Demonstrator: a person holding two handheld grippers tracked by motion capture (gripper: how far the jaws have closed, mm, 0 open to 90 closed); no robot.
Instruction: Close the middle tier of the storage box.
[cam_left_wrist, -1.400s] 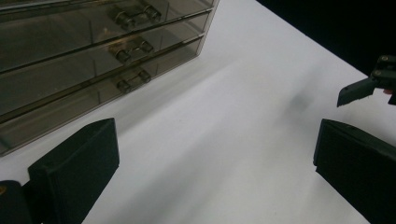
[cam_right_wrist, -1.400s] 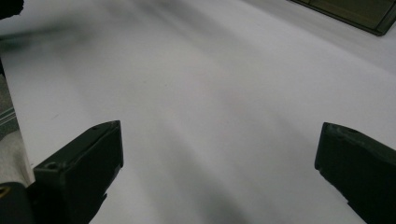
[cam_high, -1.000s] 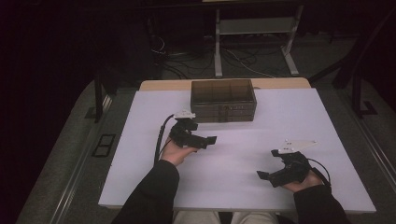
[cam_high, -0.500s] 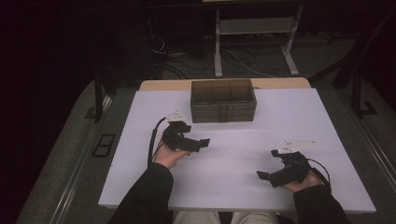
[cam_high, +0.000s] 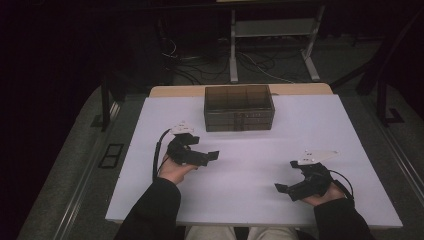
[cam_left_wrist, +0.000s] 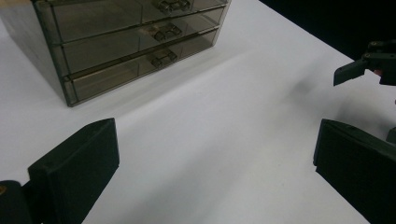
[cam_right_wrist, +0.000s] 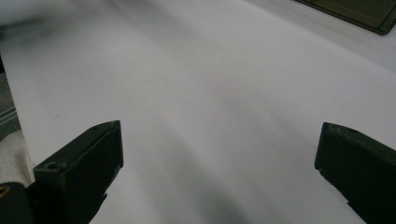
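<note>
A smoky transparent drawer cabinet (cam_high: 239, 107) with three drawer rows stands at the back middle of the white table (cam_high: 250, 150). In the left gripper view the cabinet (cam_left_wrist: 130, 42) sits ahead to the upper left, its small handles facing me. My left gripper (cam_high: 210, 156) hovers just in front of the cabinet's left part, pointing right; its jaws (cam_left_wrist: 215, 140) stand wide open with only bare table between them. At the front right my right gripper (cam_high: 282, 189) points left, and it (cam_right_wrist: 219, 140) is open and empty too. A cabinet corner (cam_right_wrist: 359, 9) shows at the top right there.
The right gripper's jaw (cam_left_wrist: 369, 67) shows far off in the left gripper view. Beyond the table are a dark floor with cables (cam_high: 200, 70) and a metal stand (cam_high: 272, 40). The table's left edge (cam_right_wrist: 9, 93) lies close to the right gripper's view.
My left gripper has drifted a little to the left and turned slightly. The right gripper has stayed where it was.
</note>
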